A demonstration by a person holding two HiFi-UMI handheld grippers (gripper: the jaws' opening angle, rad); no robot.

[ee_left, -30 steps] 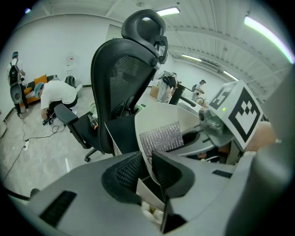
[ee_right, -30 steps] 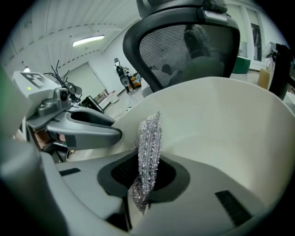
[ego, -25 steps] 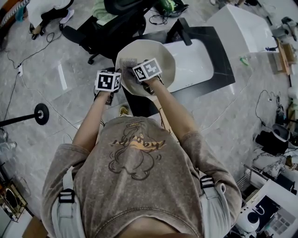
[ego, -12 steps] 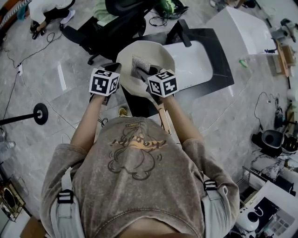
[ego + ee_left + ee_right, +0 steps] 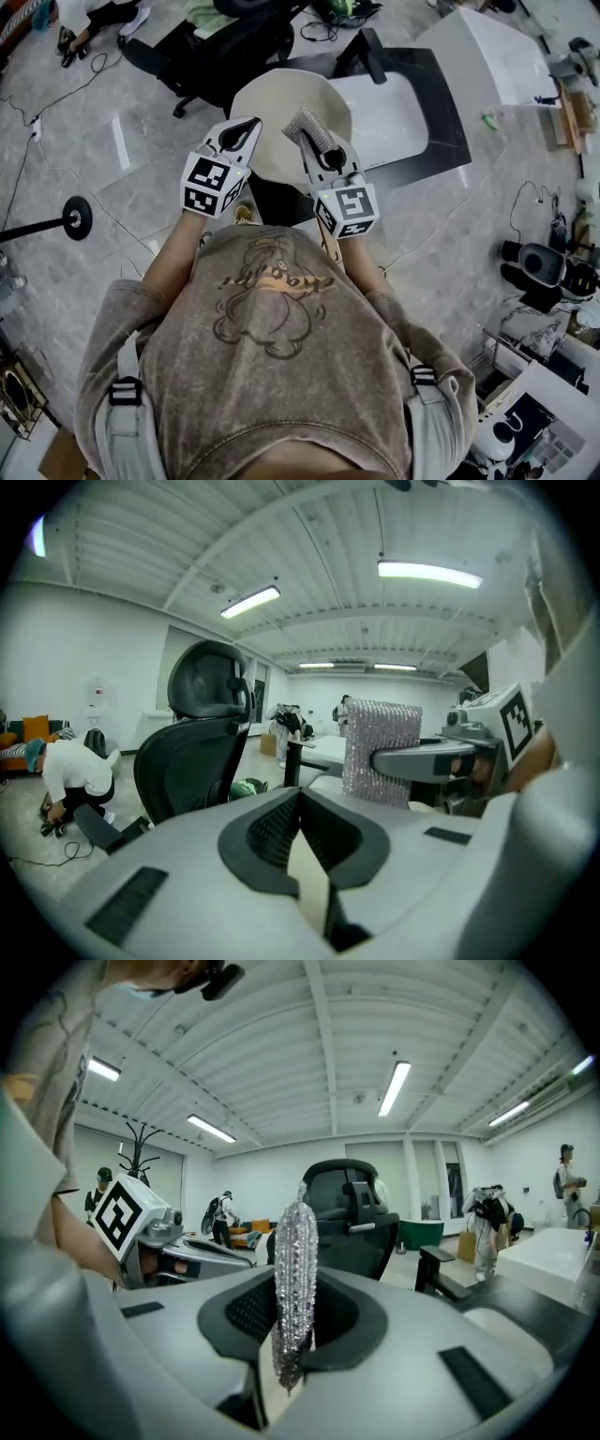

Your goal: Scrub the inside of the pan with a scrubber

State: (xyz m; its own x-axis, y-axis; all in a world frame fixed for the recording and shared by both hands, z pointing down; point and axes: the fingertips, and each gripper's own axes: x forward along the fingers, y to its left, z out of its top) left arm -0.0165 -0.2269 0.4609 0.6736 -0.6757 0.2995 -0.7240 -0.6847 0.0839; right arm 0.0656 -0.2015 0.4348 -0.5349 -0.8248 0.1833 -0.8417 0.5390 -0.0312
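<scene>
Held up before the chest, the pan (image 5: 281,101), its rim clamped in the left hand-held gripper (image 5: 246,129). Silver scrubber (image 5: 302,122) pinched tight in the right hand-held gripper (image 5: 311,142), over the pan's inside. Better to press it flat, rub in small circles, keep the rim grip firm.

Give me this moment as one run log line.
left gripper: jaws shut | right gripper: jaws shut on scrubber | pan: below grippers

cream pan (image 5: 279,98); sparkly silver scrubber (image 5: 295,1279); black-and-white square-marker cube (image 5: 214,185); black chair (image 5: 183,761)
</scene>
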